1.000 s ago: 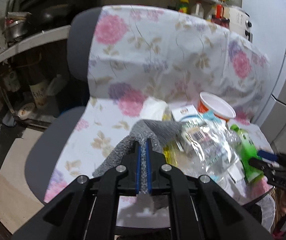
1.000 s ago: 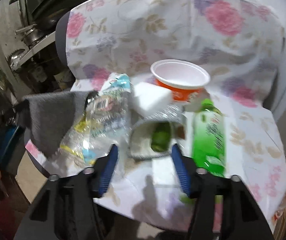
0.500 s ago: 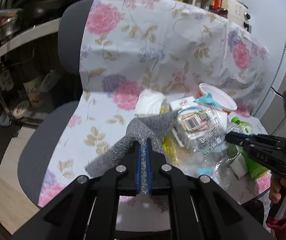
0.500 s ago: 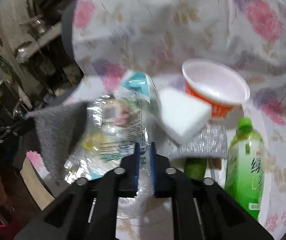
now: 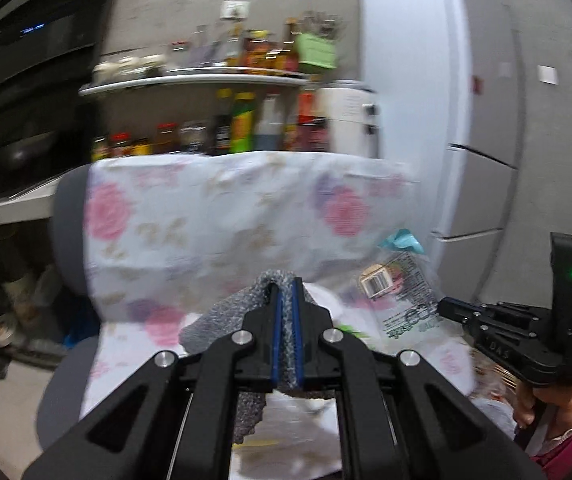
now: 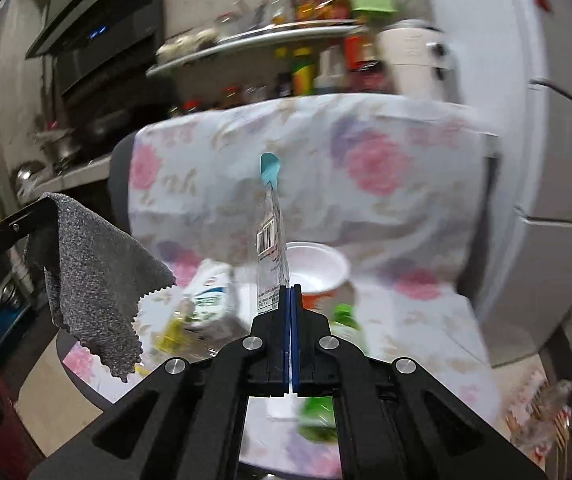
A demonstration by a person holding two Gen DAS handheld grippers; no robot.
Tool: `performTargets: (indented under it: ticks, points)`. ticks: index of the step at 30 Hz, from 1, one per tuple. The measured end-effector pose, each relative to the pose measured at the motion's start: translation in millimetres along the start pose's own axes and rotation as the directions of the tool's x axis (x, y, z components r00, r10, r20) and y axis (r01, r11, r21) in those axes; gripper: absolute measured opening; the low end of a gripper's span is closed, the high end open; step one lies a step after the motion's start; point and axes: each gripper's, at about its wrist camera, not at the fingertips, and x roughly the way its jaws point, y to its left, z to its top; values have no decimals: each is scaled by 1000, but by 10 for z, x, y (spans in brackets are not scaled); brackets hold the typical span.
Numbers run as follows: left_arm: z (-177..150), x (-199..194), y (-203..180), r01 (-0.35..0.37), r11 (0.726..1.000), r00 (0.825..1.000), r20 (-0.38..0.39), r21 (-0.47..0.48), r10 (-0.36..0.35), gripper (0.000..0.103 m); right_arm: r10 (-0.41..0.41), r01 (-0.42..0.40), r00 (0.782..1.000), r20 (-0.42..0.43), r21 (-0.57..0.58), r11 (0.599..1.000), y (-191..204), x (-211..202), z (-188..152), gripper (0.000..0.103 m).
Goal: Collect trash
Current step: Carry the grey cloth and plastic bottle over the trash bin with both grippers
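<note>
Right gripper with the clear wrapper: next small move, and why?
Probably carry the clear plastic wrapper clear of the chair toward wherever trash goes; no bin shows in either view. The right gripper has its jaws shut on the wrapper's lower edge, and it hangs free above the white bowl and green bottle.

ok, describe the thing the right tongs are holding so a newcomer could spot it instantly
Start at the chair draped in a floral cloth. In front of it the right tongs are shut on a flat clear plastic wrapper, standing edge-on above the white bowl. Its barcode label and teal tip set it apart from the grey cloth.
</note>
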Motion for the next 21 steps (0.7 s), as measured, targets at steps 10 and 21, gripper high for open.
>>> performTargets:
  ticks: [10,21]
  points:
    - [-135,372,-1588,359,924,931,-115,133,-345,3,-280,274,960,19,151,950,-1096,-1043,-581,1]
    - [-714,460,-3278,725,667,688,-230,173,-688,3,-555,558,825,-107,307,771,-2034,-2010,-1430,1]
